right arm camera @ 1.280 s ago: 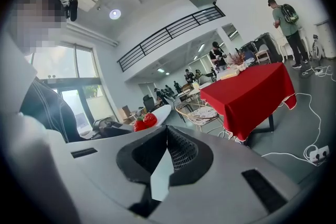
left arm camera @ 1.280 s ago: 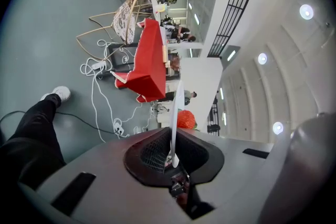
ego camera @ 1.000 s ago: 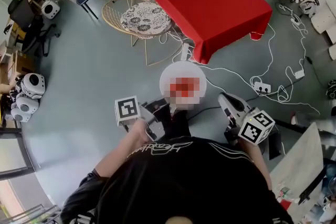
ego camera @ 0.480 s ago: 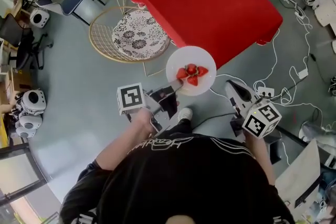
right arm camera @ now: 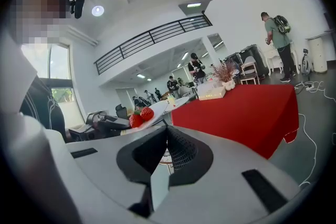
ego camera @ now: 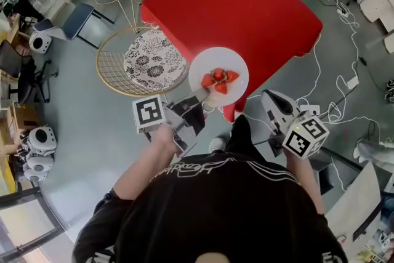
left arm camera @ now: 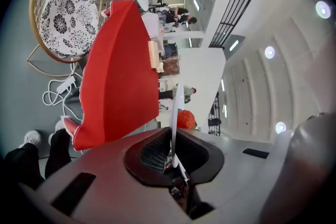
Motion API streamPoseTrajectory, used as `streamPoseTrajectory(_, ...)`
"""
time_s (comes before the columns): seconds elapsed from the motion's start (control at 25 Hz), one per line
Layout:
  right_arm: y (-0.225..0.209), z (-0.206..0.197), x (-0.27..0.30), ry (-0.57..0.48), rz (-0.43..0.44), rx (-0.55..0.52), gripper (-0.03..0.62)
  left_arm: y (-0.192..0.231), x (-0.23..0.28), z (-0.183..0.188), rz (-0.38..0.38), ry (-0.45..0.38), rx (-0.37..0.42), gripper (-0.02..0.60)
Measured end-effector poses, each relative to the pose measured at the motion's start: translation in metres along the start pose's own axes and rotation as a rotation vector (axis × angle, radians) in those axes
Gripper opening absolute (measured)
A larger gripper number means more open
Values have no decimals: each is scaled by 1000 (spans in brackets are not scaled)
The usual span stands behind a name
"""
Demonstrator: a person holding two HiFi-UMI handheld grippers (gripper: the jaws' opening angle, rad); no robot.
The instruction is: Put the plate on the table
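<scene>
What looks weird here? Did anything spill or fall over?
Nothing has spilled. One odd thing: the white plate hangs in the air at the red table's near edge, pinched at its rim by the left gripper alone, with the strawberries heaped in its middle. The right gripper holds nothing.

L gripper (ego camera: 198, 97) jaws clamped, R gripper (ego camera: 268, 98) jaws together

White plate (ego camera: 215, 57) (red strawberries (ego camera: 217, 79) on it), red table (ego camera: 246, 9), black-and-white floral cushion (ego camera: 151, 61).
</scene>
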State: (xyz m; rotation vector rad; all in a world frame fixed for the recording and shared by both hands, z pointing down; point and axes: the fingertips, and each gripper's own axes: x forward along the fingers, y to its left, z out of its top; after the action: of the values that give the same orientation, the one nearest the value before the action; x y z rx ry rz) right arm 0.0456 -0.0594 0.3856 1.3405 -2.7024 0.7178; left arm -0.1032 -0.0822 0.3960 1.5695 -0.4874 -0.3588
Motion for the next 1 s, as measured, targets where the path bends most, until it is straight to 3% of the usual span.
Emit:
streamPoseTrajectory(0.64,-73,32,43,19,70,32,8,4,65,32,57,-34,-9,25)
streamPoseTrajectory(1.0,-113,53,68,46,84,33,7,2,104,65,44,-62,-20,25)
